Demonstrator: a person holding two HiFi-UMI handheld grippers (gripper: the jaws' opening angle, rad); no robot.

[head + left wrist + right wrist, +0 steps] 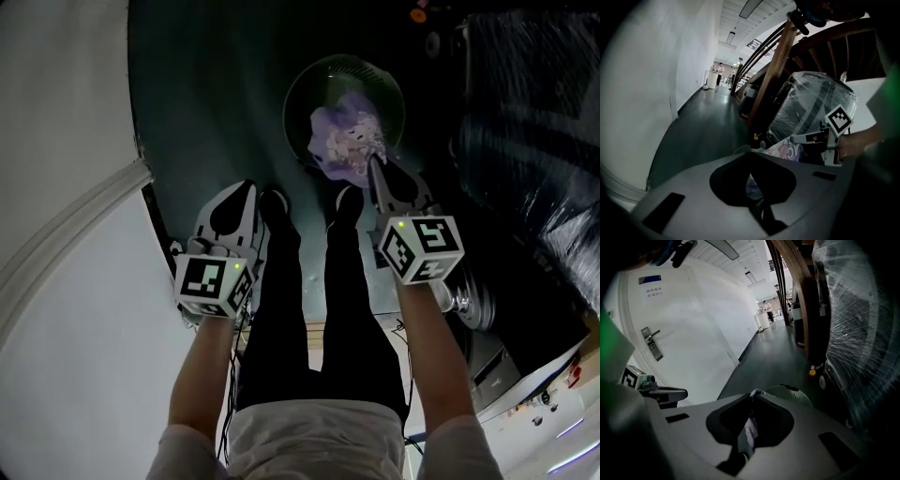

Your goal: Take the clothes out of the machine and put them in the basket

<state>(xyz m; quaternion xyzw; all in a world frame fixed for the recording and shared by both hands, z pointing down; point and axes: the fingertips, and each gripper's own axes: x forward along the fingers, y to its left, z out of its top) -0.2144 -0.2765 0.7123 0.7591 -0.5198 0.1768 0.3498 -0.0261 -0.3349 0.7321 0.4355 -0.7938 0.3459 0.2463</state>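
Your right gripper is clamped on a lilac, pink-printed cloth. In the right gripper view its jaws are pressed together with a strip of that cloth pinched between them, and a tuft pokes out past the tips.

In the head view the bunched cloth lies within the outline of the round pale-green basket, over its 6 o'clock half. You can't tell from here whether it touches the basket's bottom. The basket stands on the dark floor at 12 o'clock from your shoes.

Your left gripper is at about 8 o'clock from the basket, beside the right one but apart from it. Its jaws meet at the tips and no cloth sticks out of them. In the left gripper view a thin pale sliver shows in the cutout behind the tips, and what it is can't be made out. The same view shows the cloth at 2 o'clock, hanging under the right gripper.

A machine wrapped in plastic film stands at 3 o'clock from the basket. A white door with a lever handle is at 9 o'clock.
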